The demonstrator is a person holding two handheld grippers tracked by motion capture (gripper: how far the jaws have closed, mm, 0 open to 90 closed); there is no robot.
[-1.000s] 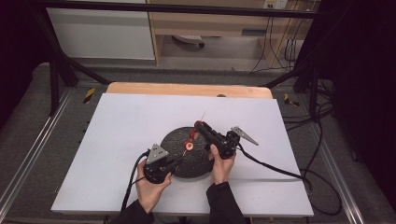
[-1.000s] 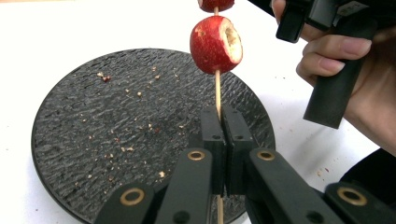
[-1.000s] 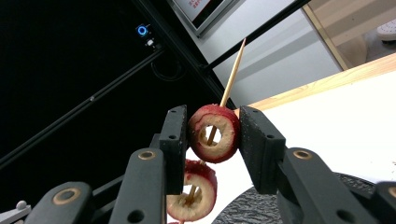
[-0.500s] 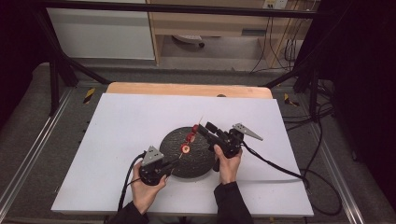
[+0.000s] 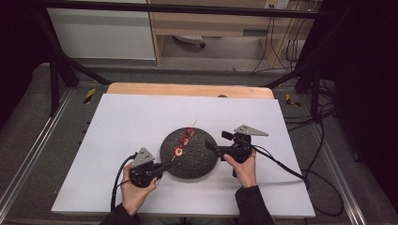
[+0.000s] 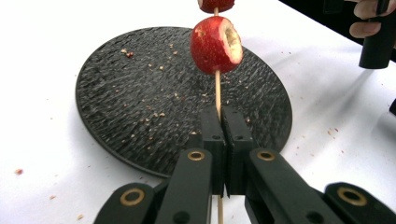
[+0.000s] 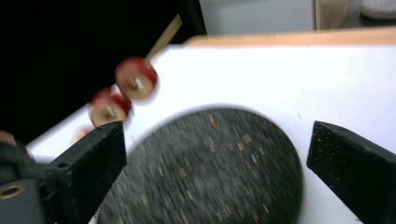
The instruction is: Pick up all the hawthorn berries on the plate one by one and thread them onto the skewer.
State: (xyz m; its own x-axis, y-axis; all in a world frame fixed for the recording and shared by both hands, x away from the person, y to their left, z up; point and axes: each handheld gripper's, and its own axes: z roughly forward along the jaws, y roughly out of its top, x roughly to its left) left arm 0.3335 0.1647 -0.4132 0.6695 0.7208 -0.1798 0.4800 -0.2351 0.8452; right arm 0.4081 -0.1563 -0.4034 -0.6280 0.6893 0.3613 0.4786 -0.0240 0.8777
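— Left gripper (image 5: 165, 164)? Clenched on the bare end of a wooden skewer (image 6: 217, 95), held slanting above the black plate (image 5: 202, 161) on the white table (image 5: 117, 122).

— On the skewer? Three red fruit pieces (image 5: 183, 140), spaced along it.

— Right gripper (image 5: 217, 143)? Just released, jaws spread wide and empty, beside the plate's far edge.

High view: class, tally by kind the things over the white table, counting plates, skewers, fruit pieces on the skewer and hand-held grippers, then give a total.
Black round plate: 1
Wooden skewer: 1
Red fruit pieces on the skewer: 3
Hand-held grippers, left gripper and right gripper: 2
Total: 7
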